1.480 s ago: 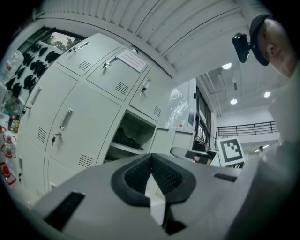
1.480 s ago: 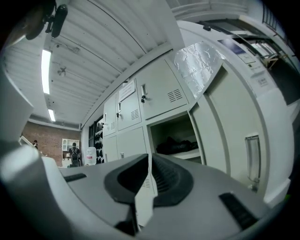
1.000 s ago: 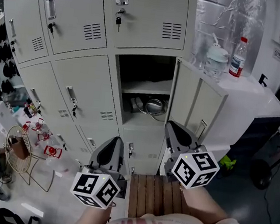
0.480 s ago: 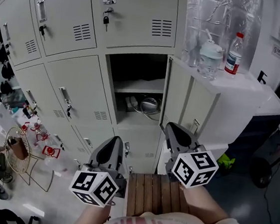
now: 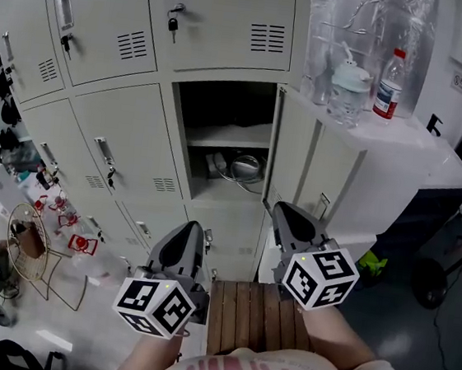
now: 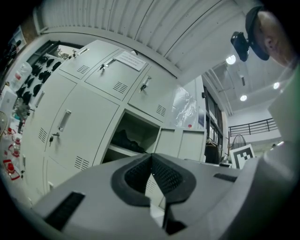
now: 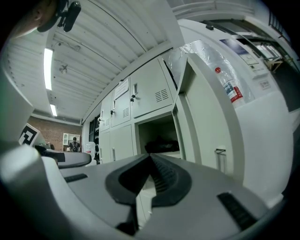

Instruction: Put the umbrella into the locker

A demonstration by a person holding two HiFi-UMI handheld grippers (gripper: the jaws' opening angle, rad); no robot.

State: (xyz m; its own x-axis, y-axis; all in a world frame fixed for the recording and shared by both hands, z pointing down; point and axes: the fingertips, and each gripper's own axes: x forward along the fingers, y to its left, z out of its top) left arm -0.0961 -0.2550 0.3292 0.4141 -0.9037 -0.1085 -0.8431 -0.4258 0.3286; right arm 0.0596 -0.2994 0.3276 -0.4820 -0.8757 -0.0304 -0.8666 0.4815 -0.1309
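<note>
The open locker [image 5: 223, 142] stands in the middle of the grey bank, its door [image 5: 298, 167] swung out to the right. A dark bundle [image 6: 125, 140] lies on its upper shelf and also shows in the right gripper view [image 7: 161, 144]; I cannot tell whether it is the umbrella. Coiled cables [image 5: 245, 169] rest on the lower level. My left gripper [image 5: 185, 239] and right gripper [image 5: 284, 217] hang low in front of the locker, apart from it, pointing at it. Both are shut with nothing between the jaws [image 6: 151, 155] [image 7: 150, 154].
A white cabinet [image 5: 401, 145] right of the door carries a bottle [image 5: 390, 86] and a jug [image 5: 349, 90]. A wooden slatted platform [image 5: 253, 319] lies below the grippers. A wire basket [image 5: 29, 244] and small clutter sit on the floor at left.
Both grippers have sunk slightly in front of the locker, still shut. The head view has swung a little, so the open locker sits further left in it.
</note>
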